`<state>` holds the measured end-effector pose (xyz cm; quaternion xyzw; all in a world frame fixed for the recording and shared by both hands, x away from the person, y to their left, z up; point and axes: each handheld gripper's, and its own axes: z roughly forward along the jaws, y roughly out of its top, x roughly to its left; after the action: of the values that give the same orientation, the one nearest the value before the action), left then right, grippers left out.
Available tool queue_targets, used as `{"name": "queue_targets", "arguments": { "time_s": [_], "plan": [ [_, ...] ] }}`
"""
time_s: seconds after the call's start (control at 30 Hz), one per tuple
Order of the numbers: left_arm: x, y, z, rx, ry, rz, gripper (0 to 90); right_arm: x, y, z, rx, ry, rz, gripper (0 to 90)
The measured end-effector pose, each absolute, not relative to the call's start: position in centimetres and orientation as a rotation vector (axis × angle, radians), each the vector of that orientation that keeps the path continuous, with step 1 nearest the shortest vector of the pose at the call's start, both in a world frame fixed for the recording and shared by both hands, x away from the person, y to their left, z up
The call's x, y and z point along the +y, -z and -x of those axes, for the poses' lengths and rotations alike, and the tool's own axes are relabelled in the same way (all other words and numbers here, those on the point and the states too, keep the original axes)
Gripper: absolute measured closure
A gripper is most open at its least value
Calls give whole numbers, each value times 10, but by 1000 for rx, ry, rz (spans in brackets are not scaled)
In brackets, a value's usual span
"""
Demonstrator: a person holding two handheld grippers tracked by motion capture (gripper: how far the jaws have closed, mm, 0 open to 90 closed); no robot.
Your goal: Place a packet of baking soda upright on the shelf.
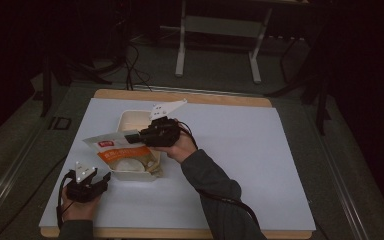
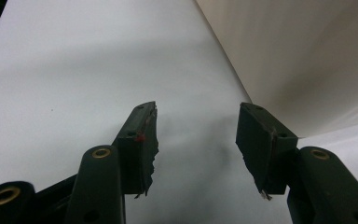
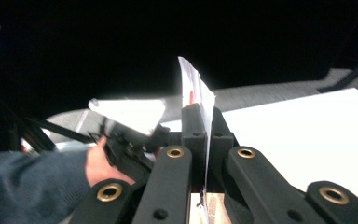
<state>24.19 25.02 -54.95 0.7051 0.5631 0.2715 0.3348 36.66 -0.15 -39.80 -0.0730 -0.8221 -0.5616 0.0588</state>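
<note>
Pinching the top edge of the pouch (image 1: 125, 150), the right gripper (image 1: 136, 136) sits at the centre of the high view, its jaws clamped together on the thin white film, which rises edge-on between them in the right gripper view (image 3: 196, 88). The pouch hangs over the tray (image 1: 130, 119), its orange print facing the camera. Lower left in the frame, the left gripper (image 1: 102, 178) rests near the tray's near corner, jaws spread apart with nothing between them, over the white mat (image 1: 260, 160).
</note>
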Motion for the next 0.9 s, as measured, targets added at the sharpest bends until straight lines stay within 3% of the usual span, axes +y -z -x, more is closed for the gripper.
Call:
{"name": "queue_targets", "arguments": {
  "time_s": [0.13,0.4,0.9],
  "plan": [
    [250,550,-242,1469,-711,-1843,478,-5,405,-367,-2491,1689,235,867],
    [250,550,-242,1470,-712,-1840,477,-18,410,-360,-2591,1622,214,681],
    [250,550,-242,1470,-714,-1846,476,-52,444,-355,-2726,1453,272,682]
  ]
}}
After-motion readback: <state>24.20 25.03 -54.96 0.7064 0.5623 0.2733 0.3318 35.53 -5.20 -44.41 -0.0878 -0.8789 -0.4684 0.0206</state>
